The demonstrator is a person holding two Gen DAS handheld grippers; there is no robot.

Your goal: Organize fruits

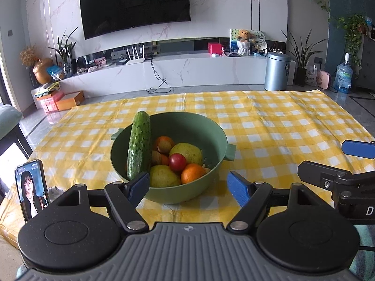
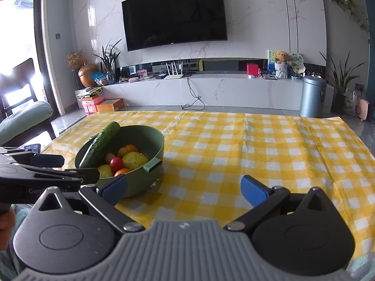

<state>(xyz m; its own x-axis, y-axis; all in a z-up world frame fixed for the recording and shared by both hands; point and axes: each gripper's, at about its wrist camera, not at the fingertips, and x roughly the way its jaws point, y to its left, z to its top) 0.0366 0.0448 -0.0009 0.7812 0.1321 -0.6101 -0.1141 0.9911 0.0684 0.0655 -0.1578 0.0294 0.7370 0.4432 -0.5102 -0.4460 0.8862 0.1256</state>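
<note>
A round, matte green bowl [image 1: 212, 138] with small side handles is sitting on a table covered by a yellow-and-white checked cloth [image 1: 269, 126], its creases showing. A long, bumpy dark green cucumber [image 1: 139, 147] is leaning upright against the bowl's left rim. Beside it, smooth orange citrus fruits [image 1: 192, 172], two yellowish-green pears [image 1: 186, 152] and a glossy red tomato [image 1: 177, 162] are lying piled together. The left gripper [image 1: 188, 183] is hovering just in front of the bowl, its black arms with ribbed blue pads spread wide on either side and holding nothing. The right gripper [image 2: 184, 188] is sitting to the bowl's right, likewise gaping wide over bare cloth, empty. A phone [image 1: 31, 188] is standing upright at the table's left edge. Beyond, a dark curved television [image 1: 134, 5] is hanging on a marble wall above a long white cabinet [image 1: 187, 70].
</note>
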